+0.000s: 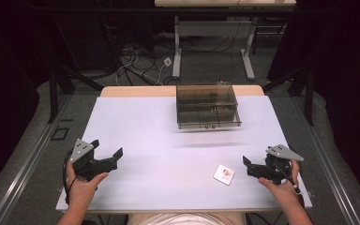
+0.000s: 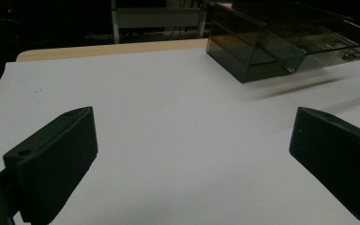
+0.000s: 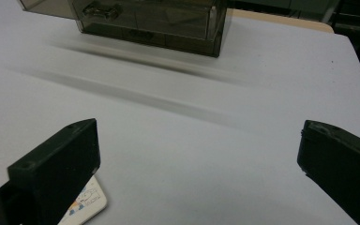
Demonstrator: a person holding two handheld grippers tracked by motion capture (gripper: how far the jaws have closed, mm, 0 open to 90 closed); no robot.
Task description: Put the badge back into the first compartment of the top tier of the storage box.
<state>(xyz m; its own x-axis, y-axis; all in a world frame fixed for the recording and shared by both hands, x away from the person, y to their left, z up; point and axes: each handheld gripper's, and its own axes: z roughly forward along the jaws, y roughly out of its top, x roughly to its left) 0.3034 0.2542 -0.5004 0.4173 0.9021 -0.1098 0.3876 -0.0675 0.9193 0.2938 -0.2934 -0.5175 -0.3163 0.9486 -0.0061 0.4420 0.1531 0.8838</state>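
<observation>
One card [image 1: 223,174] lies flat near the table's [image 1: 136,126] front edge, just left of the right gripper [image 1: 249,168]; left gripper [image 1: 107,153] well apart. Both grippers spread wide, empty. Right hand's job, likely.

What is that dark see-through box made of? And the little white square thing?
The box looks like smoky, glossy clear plastic: you can see its inner dividers through the walls. The little white square seems to be a thin card, maybe paper or plastic, lying flat with a small printed picture; too small to tell for sure.
</observation>
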